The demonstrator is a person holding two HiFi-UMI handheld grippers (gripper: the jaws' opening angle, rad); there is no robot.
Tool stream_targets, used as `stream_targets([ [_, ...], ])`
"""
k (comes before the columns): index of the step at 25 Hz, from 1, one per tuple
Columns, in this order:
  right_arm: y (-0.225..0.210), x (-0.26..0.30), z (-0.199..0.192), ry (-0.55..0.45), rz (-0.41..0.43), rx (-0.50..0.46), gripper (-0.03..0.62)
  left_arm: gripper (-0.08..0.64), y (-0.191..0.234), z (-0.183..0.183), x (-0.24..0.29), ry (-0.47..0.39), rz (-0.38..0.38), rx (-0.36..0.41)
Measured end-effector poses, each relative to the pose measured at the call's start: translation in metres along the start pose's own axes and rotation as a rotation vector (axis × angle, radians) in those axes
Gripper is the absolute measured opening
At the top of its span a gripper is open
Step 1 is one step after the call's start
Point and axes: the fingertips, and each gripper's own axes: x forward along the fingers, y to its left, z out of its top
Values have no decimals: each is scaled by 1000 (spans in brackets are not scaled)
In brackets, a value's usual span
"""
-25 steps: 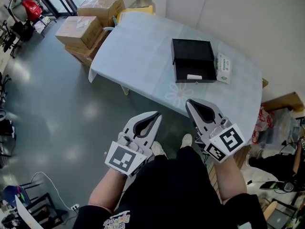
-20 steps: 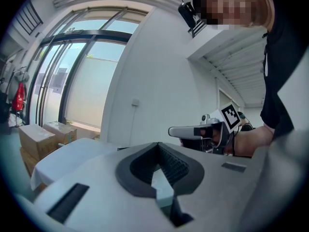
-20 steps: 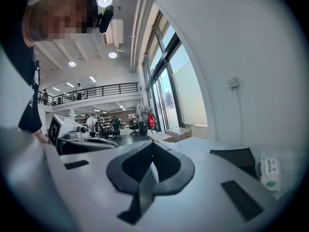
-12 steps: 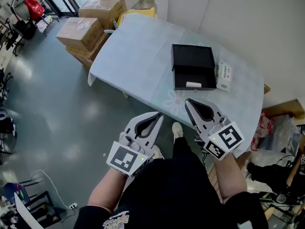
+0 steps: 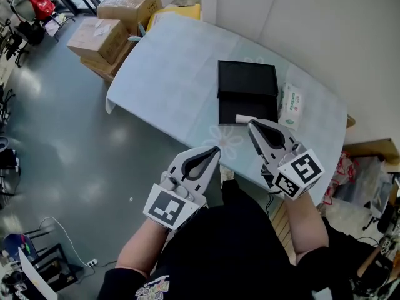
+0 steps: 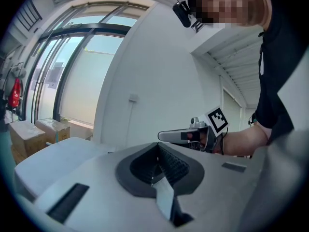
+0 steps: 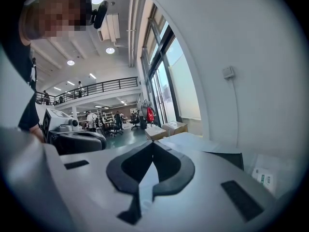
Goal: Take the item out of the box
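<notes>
Ahead, a surface (image 5: pixel 169 74) under a pale blue cloth carries a black box (image 5: pixel 247 80), lying open. A small white item (image 5: pixel 245 119) lies inside it, along the edge nearest the person. A white and green packet (image 5: pixel 290 97) lies just beside the box on its right.

The left gripper (image 5: pixel 214 150) is held in the air over the near edge of the surface, well apart from the box. Its jaws are closed with nothing between them. The right gripper (image 5: pixel 252 124) points toward the box, and in the head view its tip shows just beside the white item. Whether it touches anything cannot be told. Its jaws are also closed and empty.

Cardboard boxes (image 5: pixel 94 36) stand on the floor (image 5: pixel 62 136) at the far left end of the surface.
</notes>
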Motion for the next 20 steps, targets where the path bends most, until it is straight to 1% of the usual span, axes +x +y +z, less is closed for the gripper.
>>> stream_targets([
  [6, -42, 16, -17, 82, 56, 1, 9, 9, -1, -9, 34, 17, -12, -16],
  [13, -80, 41, -41, 188, 112, -12, 9, 9, 9, -17, 60, 25, 4, -49],
  [17, -95, 55, -61, 281, 157, -30, 12, 9, 15, -21, 67, 32, 16, -63],
  [20, -104, 61, -83, 376, 203, -64, 16, 9, 18, -24, 70, 34, 31, -77],
])
